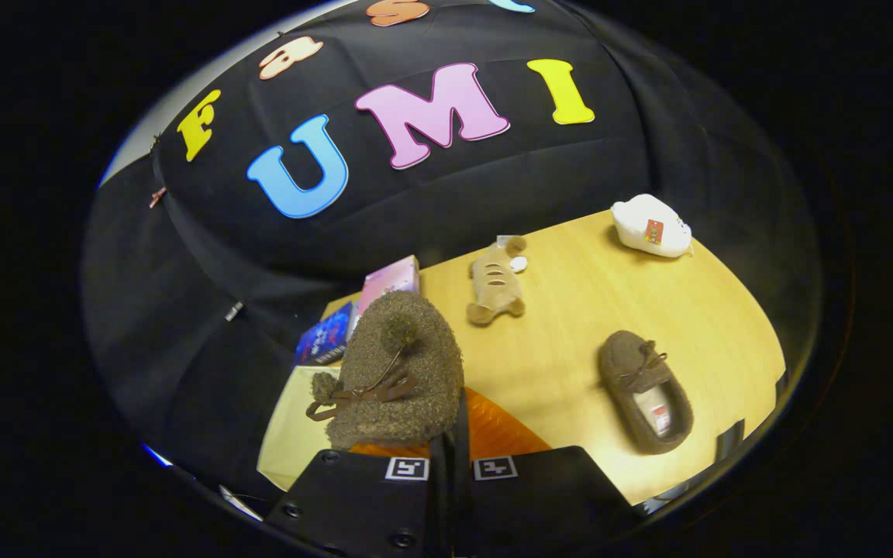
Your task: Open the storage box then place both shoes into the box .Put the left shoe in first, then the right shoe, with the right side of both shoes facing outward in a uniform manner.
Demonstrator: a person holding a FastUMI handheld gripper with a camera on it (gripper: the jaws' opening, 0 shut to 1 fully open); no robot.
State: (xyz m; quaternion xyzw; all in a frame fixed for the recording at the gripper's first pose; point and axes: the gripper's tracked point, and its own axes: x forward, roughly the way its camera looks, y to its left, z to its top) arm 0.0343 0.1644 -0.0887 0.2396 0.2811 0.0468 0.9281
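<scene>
Clearly the gripper (pixel 450 434) has its fingers drawn almost together at lower centre of the frame, pinching the edge of a fuzzy brown slipper-style shoe with pom-pom laces (pixel 396 364), which hangs toe-up just ahead of and left of the fingertips. Beneath it shows a ribbed translucent orange surface (pixel 505 434), probably part of the storage box, though too little is visible to be sure. Right of centre, a second brown fleece shoe with a bow and a paper tag inside (pixel 646 390) lies alone on the light wooden table (pixel 648 310), well apart from the fingers. Beyond sit a tan plush toy (pixel 495 283), a white plush item (pixel 650 225) at upper right, a pink carton (pixel 391 277) and a dark blue box (pixel 326 337) left of centre. Such shoes look light, soft and floppy, not slippery or fragile; a thin pinch on the collar lets the body droop and swing, so gripping the heel rim or side wall firmly would likely control its facing better.
</scene>
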